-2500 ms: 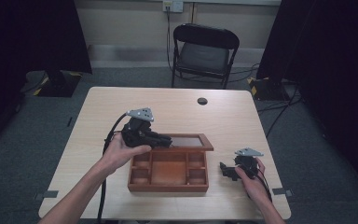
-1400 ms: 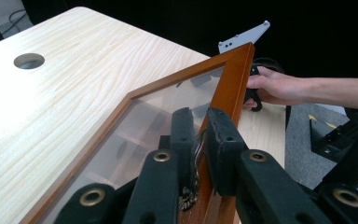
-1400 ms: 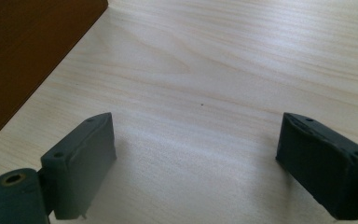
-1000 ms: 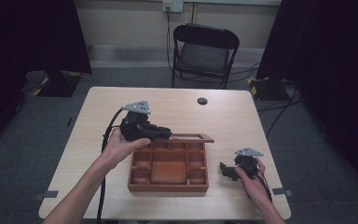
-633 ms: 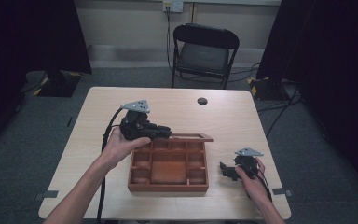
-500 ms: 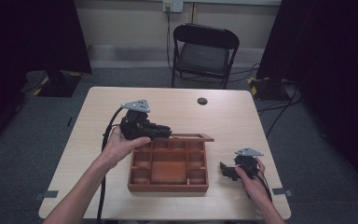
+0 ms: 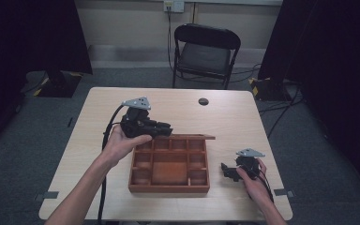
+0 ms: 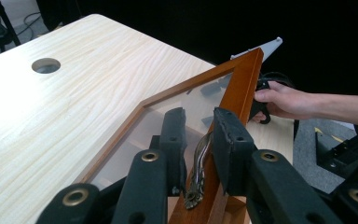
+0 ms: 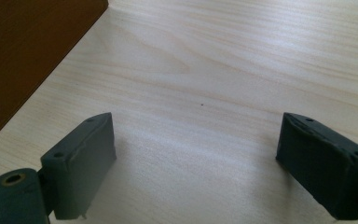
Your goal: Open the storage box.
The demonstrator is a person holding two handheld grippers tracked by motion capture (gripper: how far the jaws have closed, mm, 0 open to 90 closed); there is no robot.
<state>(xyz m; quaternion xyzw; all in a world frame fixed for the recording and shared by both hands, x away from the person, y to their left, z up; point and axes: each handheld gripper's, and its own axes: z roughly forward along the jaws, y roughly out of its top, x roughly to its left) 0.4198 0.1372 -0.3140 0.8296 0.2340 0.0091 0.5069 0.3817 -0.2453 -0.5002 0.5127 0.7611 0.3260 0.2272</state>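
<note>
A brown wooden box (image 7: pixel 168 188) with several compartments sits on the table's near middle. Its glass lid (image 7: pixel 193 137) stands raised along the far side. My left gripper (image 7: pixel 165 129) reaches in from the left at that lid. In the left gripper view the lid's wooden frame (image 8: pixel 247 79) and its brass clasp (image 8: pixel 198 175) run between the pads. The jaws have just been opening, and a gap shows beside the left pad (image 8: pixel 175 135). My right gripper (image 7: pixel 227 170) rests to the right of the box. It is open over bare tabletop (image 9: pixel 196 154), with the box wall (image 9: pixel 23 51) at its left.
A round cable hole (image 7: pixel 203 101) lies in the table's far middle. A black folding chair (image 7: pixel 206 51) stands behind the table. The left gripper's cable (image 7: pixel 107 140) trails off the near left. The person's other hand (image 8: pixel 286 100) shows beyond the lid.
Since the earliest frame the left gripper has moved up and back with the lid, which now stands steeper. Over the last second nothing visibly shifts. The right gripper has kept still.
</note>
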